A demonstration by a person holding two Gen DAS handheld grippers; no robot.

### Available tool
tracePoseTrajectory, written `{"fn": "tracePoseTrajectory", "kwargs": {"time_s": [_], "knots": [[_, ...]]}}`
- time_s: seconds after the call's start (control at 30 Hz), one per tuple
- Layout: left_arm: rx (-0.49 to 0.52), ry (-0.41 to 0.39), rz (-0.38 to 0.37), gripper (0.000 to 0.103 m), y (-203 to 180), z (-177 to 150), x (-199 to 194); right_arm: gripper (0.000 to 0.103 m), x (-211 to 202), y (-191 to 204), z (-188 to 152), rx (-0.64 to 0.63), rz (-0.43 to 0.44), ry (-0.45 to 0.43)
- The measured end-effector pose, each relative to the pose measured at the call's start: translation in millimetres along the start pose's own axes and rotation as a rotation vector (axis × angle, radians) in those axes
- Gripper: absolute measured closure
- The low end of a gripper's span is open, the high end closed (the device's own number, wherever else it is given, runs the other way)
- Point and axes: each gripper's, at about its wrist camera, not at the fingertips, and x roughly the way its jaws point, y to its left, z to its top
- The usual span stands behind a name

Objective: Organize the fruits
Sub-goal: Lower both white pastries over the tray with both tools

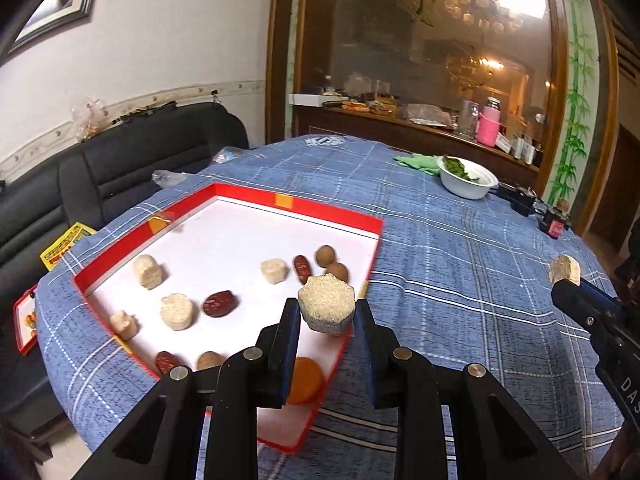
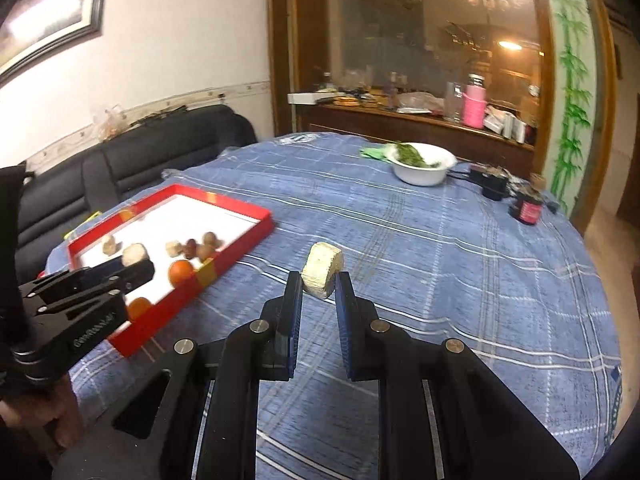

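A red-rimmed white tray [image 1: 340, 216] lies on the blue checked tablecloth, left of centre. In it are several pale rice cakes [image 1: 177, 311], dark red dates [image 1: 220, 303], brown round fruits [image 1: 325, 256] and an orange [image 1: 305, 380]. My left gripper [image 1: 326, 312] is shut on a pale rice cake [image 1: 326, 304], held above the tray's near right corner. My right gripper [image 2: 320, 280] is shut on another pale cake [image 2: 322, 270], held above bare cloth right of the tray [image 2: 224, 200]. The right gripper also shows in the left wrist view [image 1: 566, 276], the left gripper in the right wrist view [image 2: 136, 268].
A white bowl of greens [image 1: 468, 178] stands at the table's far side, with a green cloth [image 1: 416, 160] beside it. Dark small items and a red-labelled jar [image 2: 528, 210] sit at the far right edge. A black sofa [image 1: 120, 168] stands left of the table. A wooden counter lies behind.
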Motion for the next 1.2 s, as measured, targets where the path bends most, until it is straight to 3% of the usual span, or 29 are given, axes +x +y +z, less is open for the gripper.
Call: {"fn": "tracePoseTrajectory", "kwargs": {"time_s": [0.63, 1.2], "knots": [[-0.074, -0.004, 0.09, 0.077, 53.6, 0.3, -7.6, 0.088, 10.6, 74.0, 9.6, -0.137, 0.136, 0.008], [-0.093, 0.077, 0.155, 0.077, 98.5, 23.3, 24.2, 0.087, 32.7, 113.7, 29.0, -0.215, 0.219, 0.034]]}}
